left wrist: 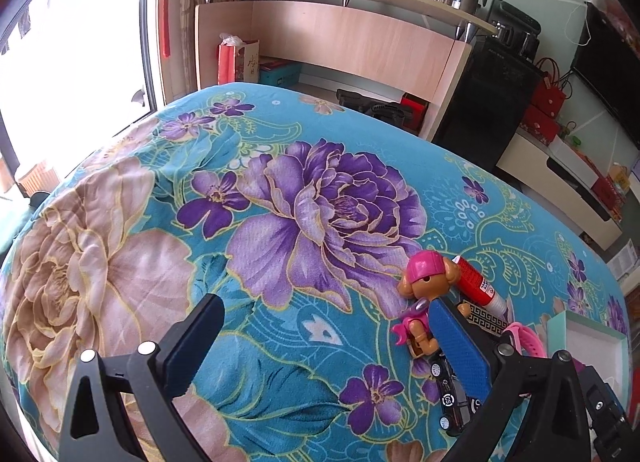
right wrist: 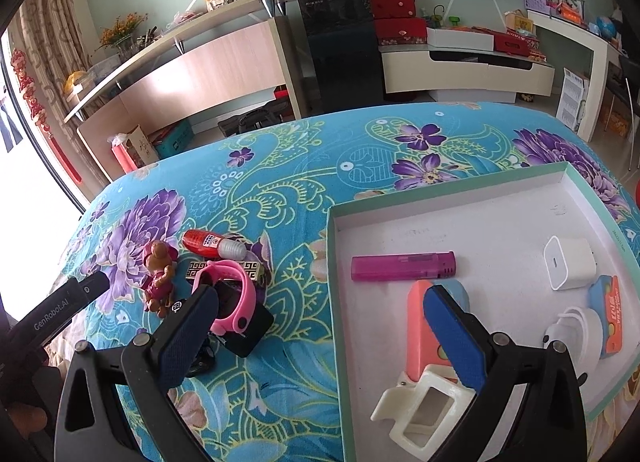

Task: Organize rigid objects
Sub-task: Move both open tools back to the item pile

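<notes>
A pile of small objects lies on the floral cloth: a toy dog in a pink hat, a red glue bottle, a pink watch, a patterned lighter, a black box and a toy car. The white tray with a teal rim holds a magenta lighter, a white charger, a pink-and-white plastic piece and an orange-blue item. My right gripper is open and empty, straddling the tray's left rim. My left gripper is open and empty, with the toy dog by its right finger.
The table's far edge drops off toward a wooden shelf unit, a black cabinet and a low white TV stand. A bright window is at the left. Bare cloth spreads left of the pile.
</notes>
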Motion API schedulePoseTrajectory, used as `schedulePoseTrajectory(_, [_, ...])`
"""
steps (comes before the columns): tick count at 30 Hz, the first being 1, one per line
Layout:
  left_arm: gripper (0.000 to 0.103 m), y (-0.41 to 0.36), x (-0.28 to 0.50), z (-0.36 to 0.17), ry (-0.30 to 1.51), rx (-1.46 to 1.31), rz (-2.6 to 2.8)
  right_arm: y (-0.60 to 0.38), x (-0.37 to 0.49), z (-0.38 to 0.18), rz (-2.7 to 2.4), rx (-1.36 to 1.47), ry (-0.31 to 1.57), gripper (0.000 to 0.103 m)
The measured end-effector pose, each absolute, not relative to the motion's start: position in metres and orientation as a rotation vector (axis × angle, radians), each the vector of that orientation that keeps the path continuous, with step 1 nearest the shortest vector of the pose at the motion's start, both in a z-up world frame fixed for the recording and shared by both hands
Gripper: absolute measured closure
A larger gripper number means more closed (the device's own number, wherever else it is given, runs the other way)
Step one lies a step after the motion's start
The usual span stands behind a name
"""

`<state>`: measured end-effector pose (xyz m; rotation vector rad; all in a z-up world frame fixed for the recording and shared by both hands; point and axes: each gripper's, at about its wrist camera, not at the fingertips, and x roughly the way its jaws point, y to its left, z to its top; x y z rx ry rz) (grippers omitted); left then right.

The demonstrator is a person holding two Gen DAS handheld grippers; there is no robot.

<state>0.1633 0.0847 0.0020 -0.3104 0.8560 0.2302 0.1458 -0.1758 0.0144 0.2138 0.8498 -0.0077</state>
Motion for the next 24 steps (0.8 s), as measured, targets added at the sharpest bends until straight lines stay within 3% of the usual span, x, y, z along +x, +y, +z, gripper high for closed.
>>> schedulePoseTrajectory(24, [0.000, 0.085, 0.166, -0.007, 0.907, -0.308, 0.225, -0.116, 0.177, -0.003, 0.104, 0.040, 0.901, 0.001])
